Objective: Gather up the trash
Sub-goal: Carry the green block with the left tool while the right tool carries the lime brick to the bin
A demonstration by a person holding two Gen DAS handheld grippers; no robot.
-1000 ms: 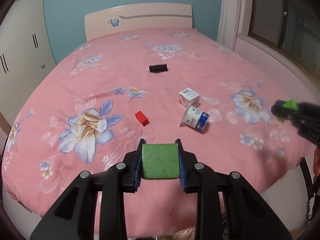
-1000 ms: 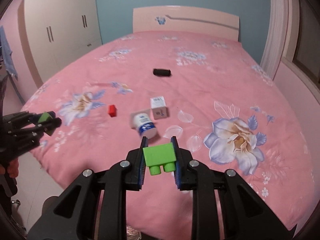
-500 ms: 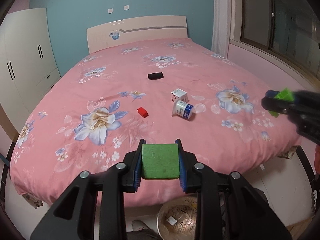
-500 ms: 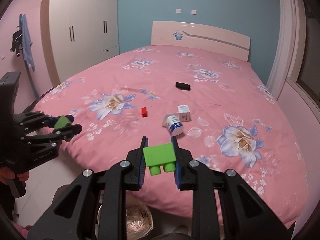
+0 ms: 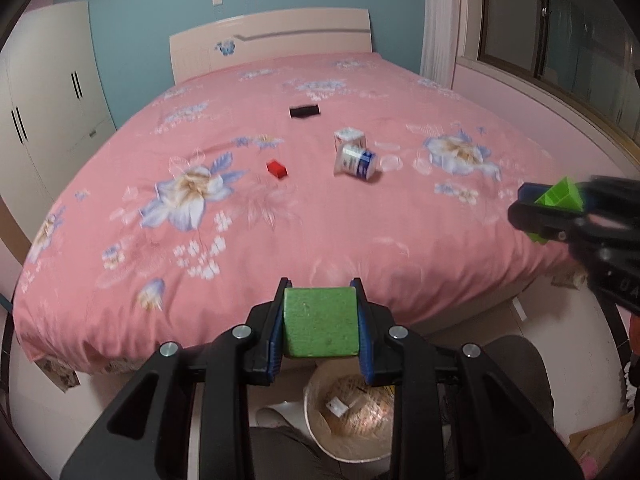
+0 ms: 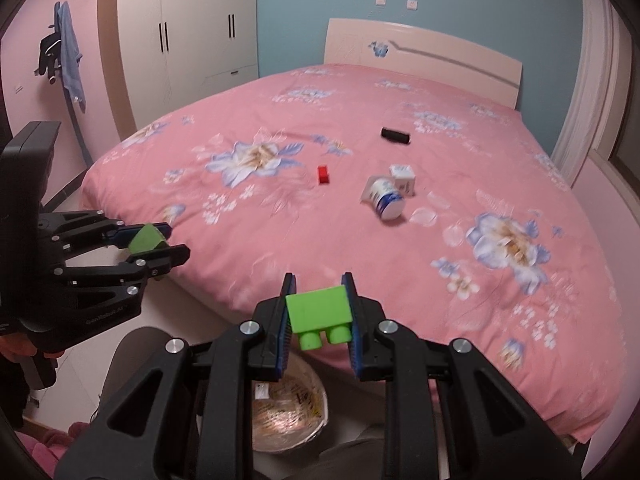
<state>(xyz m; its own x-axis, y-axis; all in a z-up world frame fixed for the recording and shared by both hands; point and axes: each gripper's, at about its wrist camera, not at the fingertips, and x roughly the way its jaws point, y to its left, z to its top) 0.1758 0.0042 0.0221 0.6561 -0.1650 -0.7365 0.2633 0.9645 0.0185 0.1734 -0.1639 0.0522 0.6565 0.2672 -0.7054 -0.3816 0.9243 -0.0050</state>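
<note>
Bin (image 5: 320,436) half hidden behind left hand-held gripper (image 5: 320,328), contents unclear

Pink floral bed (image 5: 248,216), cream headboard (image 5: 272,46) against teal wall (image 6: 304,12). White wardrobe (image 6: 192,28) left. Blue cloth (image 6: 71,60) hanging beside it.

Left claw (image 5: 320,328) clamped on green block (image 5: 320,322), right claw (image 6: 319,316) clamped on green brick (image 6: 322,314), both angled downward
</note>
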